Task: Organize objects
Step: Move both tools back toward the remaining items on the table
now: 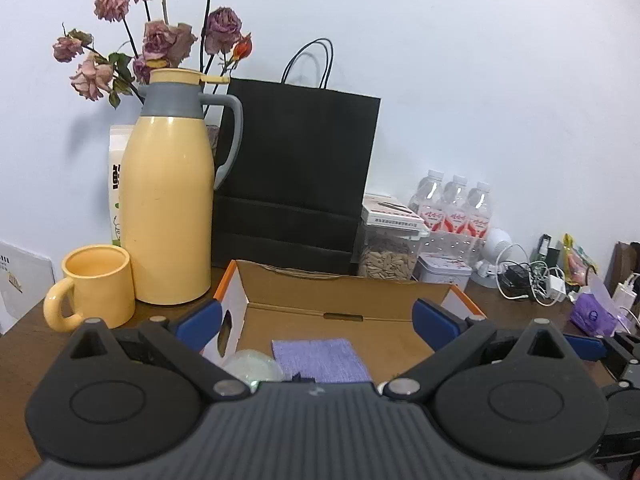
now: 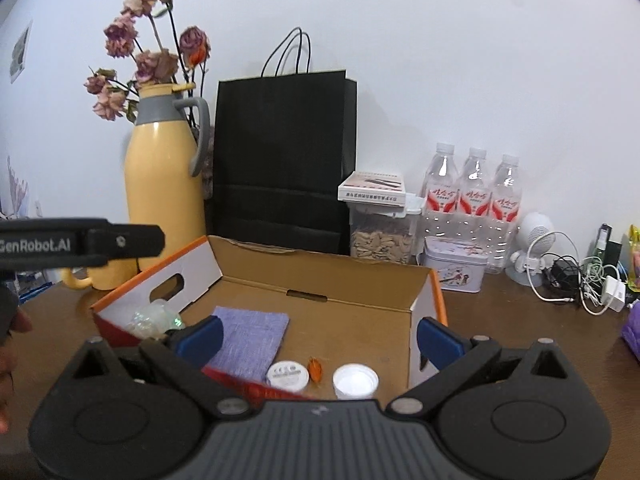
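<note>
An open cardboard box (image 2: 320, 280) with orange and white outer walls sits on the brown table. Inside lie a purple cloth (image 2: 250, 340), a clear crumpled plastic item (image 2: 154, 318), a round white tin (image 2: 287, 375), a small orange piece (image 2: 316, 368) and a white cap (image 2: 355, 382). My right gripper (image 2: 318, 338) hovers open over the box's near side, nothing between its blue pads. My left gripper (image 1: 316, 322) is open above the same box (image 1: 344, 292), with the purple cloth (image 1: 318, 360) and plastic item (image 1: 252, 364) below it. The left gripper's arm (image 2: 80, 244) shows at the left of the right wrist view.
A yellow thermos (image 1: 168, 208) and yellow mug (image 1: 96, 284) stand left of the box, with dried roses (image 1: 160, 40) behind. A black paper bag (image 1: 296, 176), a seed jar (image 2: 382, 236), water bottles (image 2: 476, 196), a tin (image 2: 456, 270), a white fan and cables (image 2: 580, 276) line the wall.
</note>
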